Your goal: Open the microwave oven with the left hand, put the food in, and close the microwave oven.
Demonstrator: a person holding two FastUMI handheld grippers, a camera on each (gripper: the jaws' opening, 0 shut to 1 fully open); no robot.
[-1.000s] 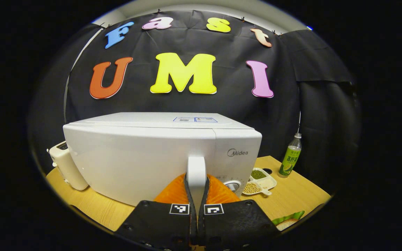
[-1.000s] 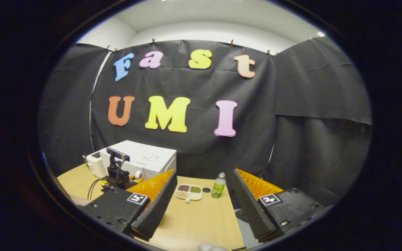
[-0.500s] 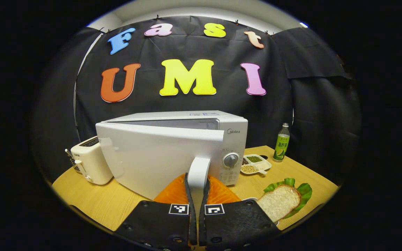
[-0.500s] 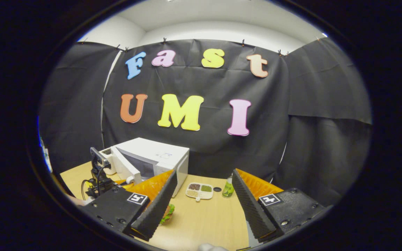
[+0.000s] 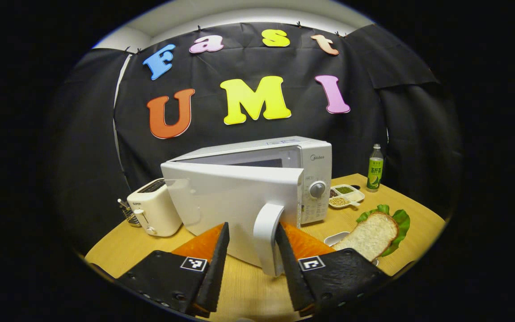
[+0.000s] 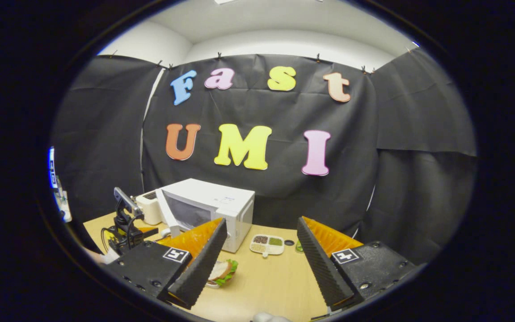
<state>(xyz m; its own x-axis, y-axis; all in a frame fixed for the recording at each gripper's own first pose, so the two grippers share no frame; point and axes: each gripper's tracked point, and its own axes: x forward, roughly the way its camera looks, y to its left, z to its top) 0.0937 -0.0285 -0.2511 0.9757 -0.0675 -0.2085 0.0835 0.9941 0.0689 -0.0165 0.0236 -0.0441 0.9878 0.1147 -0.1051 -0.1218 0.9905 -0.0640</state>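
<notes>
So, door (image 5: 221,201): swung partly out from the microwave (image 5: 315,179), cavity showing behind it; the opening step looks nearly done.
Handle (image 5: 267,237): smooth white plastic bar, upright and rounded, standing between the fingers of the left tongs (image 5: 252,264), which are spread apart and not gripping it.
Food: a slice of bread (image 5: 367,235) on green lettuce, on a small white dish on the desk (image 5: 119,250), to the right of the microwave; not yet inside. Porous crumb, frilled leaf.
Left to do: judging by this, widen the door if needed, carry the food in, shut the door.
Right tongs (image 6: 257,259): spread wide, empty, hovering over the desk well apart from the microwave; ridged inner pads.
Microwave: glossy white box, round dial on its panel.
Around: cream toaster (image 5: 152,212) at its left, a divided tray of beans (image 5: 346,196) and a green-labelled bottle (image 5: 374,167) at its right; the desk is pale wood grain.
</notes>
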